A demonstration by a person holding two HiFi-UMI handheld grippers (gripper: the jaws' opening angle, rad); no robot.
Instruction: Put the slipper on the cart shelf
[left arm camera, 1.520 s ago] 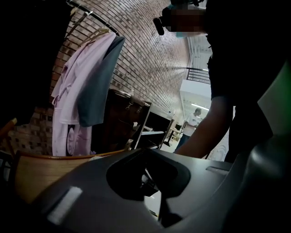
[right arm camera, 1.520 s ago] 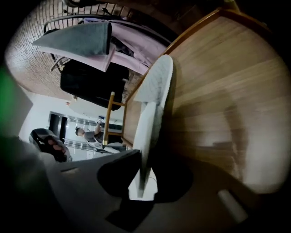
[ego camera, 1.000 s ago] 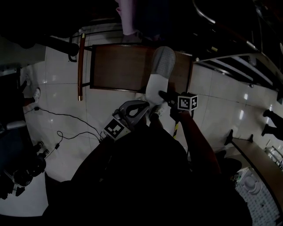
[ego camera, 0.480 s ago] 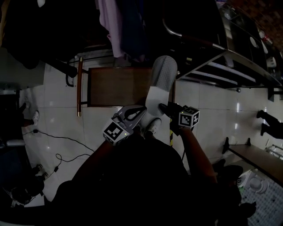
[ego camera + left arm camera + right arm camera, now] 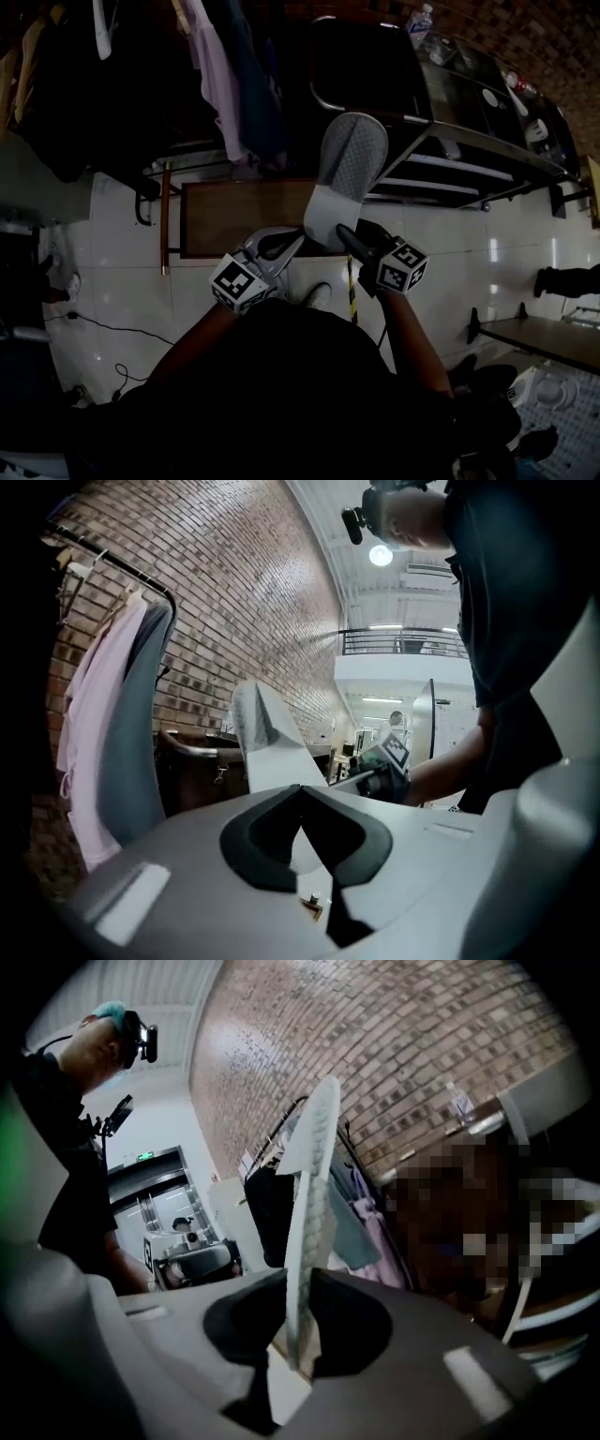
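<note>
Slipper (image 5: 347, 169) lifted higher, pinched between right tongs (image 5: 342, 232)

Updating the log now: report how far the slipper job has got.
Done: the slipper is picked up, clamped at one end in the right gripper. In hand: it is held up in the air, short of the cart shelf. Left: setting it on the shelf and letting go; it rests on nothing yet.

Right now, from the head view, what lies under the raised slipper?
Under the slipper, held in the right tongs, a brown wooden board shows, with the cart shelf to its right. The board's right end is covered.
</note>
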